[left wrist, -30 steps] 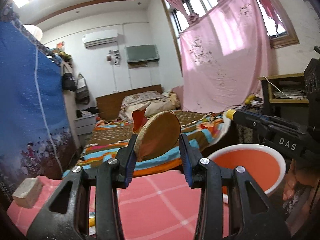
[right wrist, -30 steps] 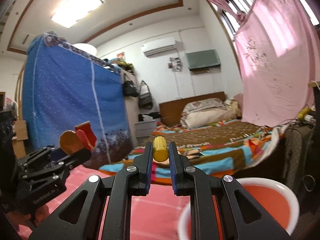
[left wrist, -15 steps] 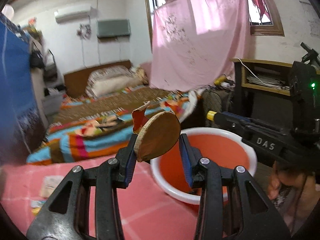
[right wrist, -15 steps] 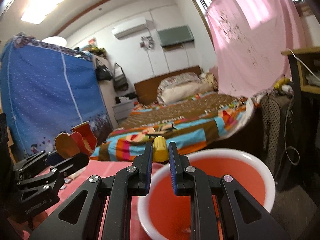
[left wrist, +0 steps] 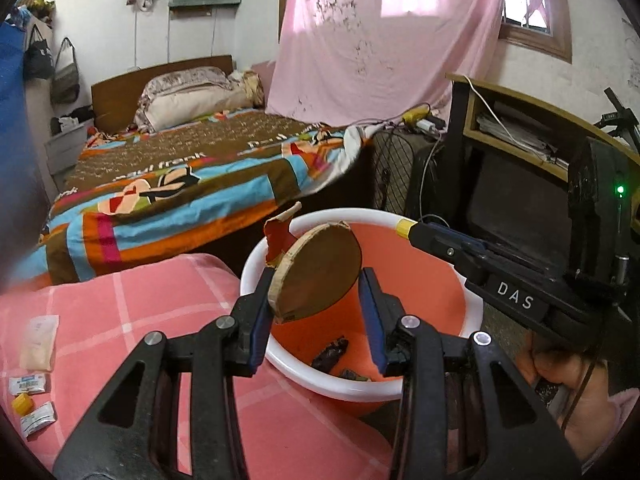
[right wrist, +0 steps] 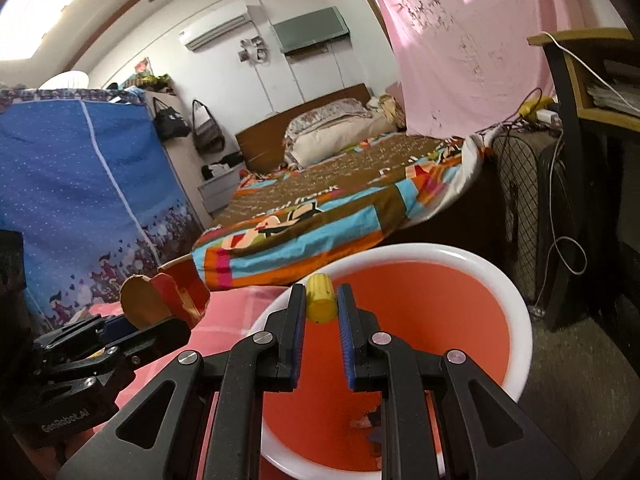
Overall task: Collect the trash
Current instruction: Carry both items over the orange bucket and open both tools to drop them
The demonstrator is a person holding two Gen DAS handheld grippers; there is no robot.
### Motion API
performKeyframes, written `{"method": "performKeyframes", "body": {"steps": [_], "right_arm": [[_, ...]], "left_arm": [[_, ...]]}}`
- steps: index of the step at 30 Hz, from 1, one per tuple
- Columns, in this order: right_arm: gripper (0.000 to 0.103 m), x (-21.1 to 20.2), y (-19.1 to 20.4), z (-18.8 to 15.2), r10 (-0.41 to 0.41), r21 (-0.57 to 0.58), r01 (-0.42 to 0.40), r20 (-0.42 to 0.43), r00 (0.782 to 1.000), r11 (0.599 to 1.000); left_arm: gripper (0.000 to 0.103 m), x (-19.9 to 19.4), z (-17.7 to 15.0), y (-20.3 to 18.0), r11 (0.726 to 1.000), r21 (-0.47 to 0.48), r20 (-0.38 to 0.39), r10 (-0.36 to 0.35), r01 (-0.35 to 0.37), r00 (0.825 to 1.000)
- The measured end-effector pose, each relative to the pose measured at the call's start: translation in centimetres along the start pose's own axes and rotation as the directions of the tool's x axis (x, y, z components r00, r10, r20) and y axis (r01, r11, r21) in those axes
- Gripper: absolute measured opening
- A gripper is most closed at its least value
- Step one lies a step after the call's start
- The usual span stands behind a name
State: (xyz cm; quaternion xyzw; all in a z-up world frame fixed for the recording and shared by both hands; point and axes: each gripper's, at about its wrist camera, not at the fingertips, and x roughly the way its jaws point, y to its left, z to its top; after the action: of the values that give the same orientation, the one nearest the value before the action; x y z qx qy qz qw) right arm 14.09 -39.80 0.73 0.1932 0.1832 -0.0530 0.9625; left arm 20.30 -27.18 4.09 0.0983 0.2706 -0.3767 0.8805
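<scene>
Left wrist view put my left gripper (left wrist: 316,280) at lower centre of the frame, its jaws clamped on a torn cardboard piece (left wrist: 316,276), a brown disc with a red ragged flap, poised over the near rim of the orange bin (left wrist: 424,272). Dark scraps (left wrist: 330,354) lay at the bin's bottom. At the lower left of that frame, small packets (left wrist: 28,384) and a yellow bit (left wrist: 22,404) sat on the pink checked cloth (left wrist: 160,312). From the right edge my right gripper (left wrist: 408,229) reached in over the bin's far rim, a hand (left wrist: 560,376) behind it. In the right wrist view, that gripper (right wrist: 322,300) was pinched tight on a yellow cap (right wrist: 321,298), held above the bin's white rim (right wrist: 520,320). Behind, the bed (right wrist: 340,208) filled mid-frame.
</scene>
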Motion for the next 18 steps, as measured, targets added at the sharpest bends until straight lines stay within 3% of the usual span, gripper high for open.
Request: {"method": "performKeyframes", "body": {"steps": [10,18], "right_arm": [[0.015,0.1,-0.9,0.0,-0.021,0.033,0.021,-0.025,0.999,0.999],[0.015,-0.1,-1.2,0.0,-0.039,0.045,0.04,-0.028,0.999,0.998]], "left_arm": [[0.046,1.0,0.3,-0.8,1.0,0.014,-0.042,-0.009,0.009,0.999],[0.053,1.5,0.5,-0.7,1.0,0.001,-0.049,-0.008,0.008,0.999]]}}
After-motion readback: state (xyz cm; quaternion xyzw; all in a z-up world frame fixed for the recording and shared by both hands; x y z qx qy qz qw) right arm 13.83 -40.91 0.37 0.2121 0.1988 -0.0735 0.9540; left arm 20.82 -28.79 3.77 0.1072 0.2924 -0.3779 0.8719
